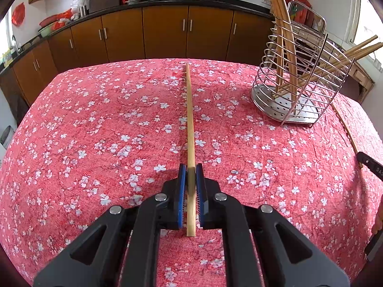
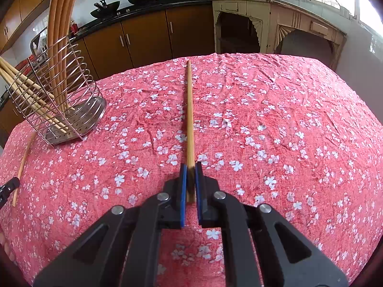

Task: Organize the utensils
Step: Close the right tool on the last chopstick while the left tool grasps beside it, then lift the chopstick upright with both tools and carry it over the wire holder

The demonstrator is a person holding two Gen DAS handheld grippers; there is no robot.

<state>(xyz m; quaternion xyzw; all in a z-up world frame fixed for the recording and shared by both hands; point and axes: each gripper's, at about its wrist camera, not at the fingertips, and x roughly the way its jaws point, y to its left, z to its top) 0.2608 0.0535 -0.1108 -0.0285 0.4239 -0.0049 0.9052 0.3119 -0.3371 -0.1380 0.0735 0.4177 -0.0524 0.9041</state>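
Each claw pinched one chopstick: the left gripper (image 1: 190, 171) held a chopstick (image 1: 190, 119), the right gripper (image 2: 190, 168) another chopstick (image 2: 189, 110), over a red floral tablecloth (image 1: 95, 131). A wire holder (image 1: 299, 91) with more chopsticks stood nearby; brown cabinets (image 1: 165, 31) lined the kitchen behind.

Left tongs (image 1: 190, 171) and right tongs (image 2: 190, 168) clamped, seemingly angled downward.

- The left gripper (image 1: 190, 170) is clamped on a wooden chopstick (image 1: 190, 117) pointing far across the floral-clothed table (image 1: 95, 143).
- A wire utensil rack (image 1: 300, 79) stands far right, with chopsticks (image 1: 282, 47) leaning inside.
- Another chopstick (image 1: 347, 129) lies at the right edge.
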